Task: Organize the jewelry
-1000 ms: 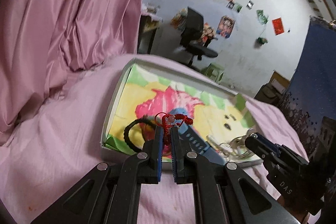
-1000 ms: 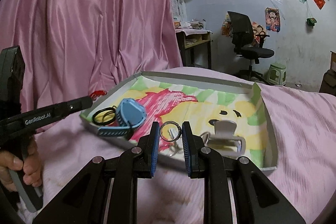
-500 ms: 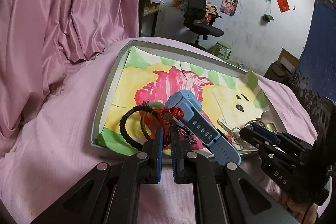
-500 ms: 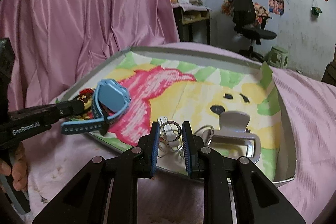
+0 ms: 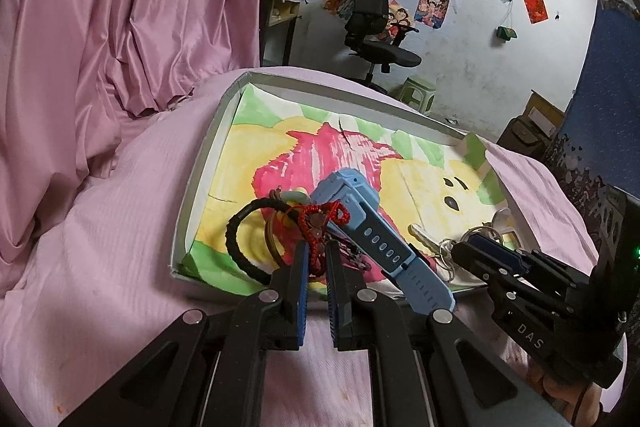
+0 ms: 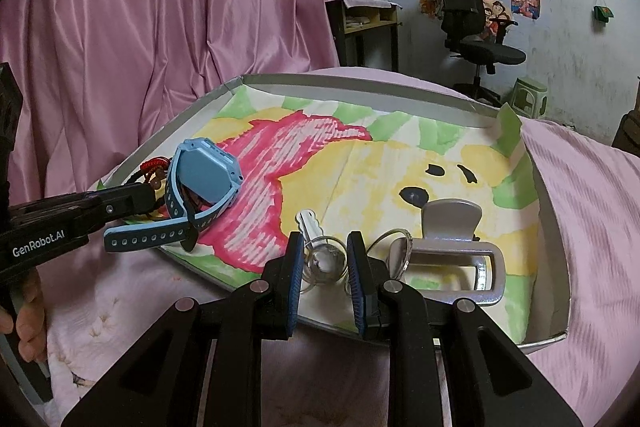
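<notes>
My left gripper [image 5: 316, 253] is shut on a red knotted cord bracelet [image 5: 318, 221] low over the near left corner of the tray [image 5: 202, 183]. The cord lies against a blue watch [image 5: 360, 227], next to a black loop band [image 5: 236, 247]. From the right wrist view the left gripper [image 6: 120, 203] sits beside the same watch [image 6: 204, 183]. My right gripper [image 6: 322, 255] is shut on a metal key ring [image 6: 324, 261] with a key [image 6: 310, 223] at the tray's near edge. A silver hair clip [image 6: 456, 239] lies just to its right.
The tray rim [image 6: 360, 81] frames a pink, yellow and green drawing and rests on a pink sheet. A thin silver ring [image 6: 396, 247] leans by the clip. A hand [image 6: 28, 323] grips the left handle. Pink drapes hang left; an office chair [image 6: 476, 27] stands behind.
Both grippers have come down and closer to the tray. The red cord now rests by the watch, and the key ring has sunk from above the tray to its near edge.
</notes>
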The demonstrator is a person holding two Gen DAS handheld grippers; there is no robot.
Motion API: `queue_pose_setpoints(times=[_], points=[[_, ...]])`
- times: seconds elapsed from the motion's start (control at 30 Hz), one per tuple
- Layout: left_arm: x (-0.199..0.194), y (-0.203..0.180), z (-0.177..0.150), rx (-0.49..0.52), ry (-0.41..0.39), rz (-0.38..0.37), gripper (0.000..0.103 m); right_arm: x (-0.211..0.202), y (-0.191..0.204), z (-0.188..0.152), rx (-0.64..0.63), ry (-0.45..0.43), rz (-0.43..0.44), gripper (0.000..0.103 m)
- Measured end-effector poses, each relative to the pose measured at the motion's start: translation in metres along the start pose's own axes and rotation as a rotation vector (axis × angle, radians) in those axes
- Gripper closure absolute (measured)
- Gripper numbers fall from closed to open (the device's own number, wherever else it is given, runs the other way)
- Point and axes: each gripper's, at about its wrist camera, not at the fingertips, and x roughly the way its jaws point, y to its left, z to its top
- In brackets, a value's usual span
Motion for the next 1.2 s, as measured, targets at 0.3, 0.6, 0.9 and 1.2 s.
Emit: queue_pose_setpoints(times=[0.3, 0.6, 0.9, 1.2], points=[[-0.013, -0.003, -0.003, 0.019, -0.059, -0.004, 0.059, -0.003, 0.000, 0.000, 0.001, -0.020, 0.000, 0.072], [-0.031, 0.008, -0.004, -0.036, -0.140, 0.004, 0.042, -0.023, -0.003, 0.001, 0.021, -0.100, -0.017, 0.065], [-0.053, 0.002, -0.007, 0.004, -0.236, 0.037, 0.018, -0.054, -0.006, 0.003, 0.056, -0.231, -0.045, 0.041], [-0.080, 0.000, -0.019, 0.028, -0.326, 0.071, 0.003, -0.084, -0.004, 0.000, 0.068, -0.345, -0.059, 0.010]])
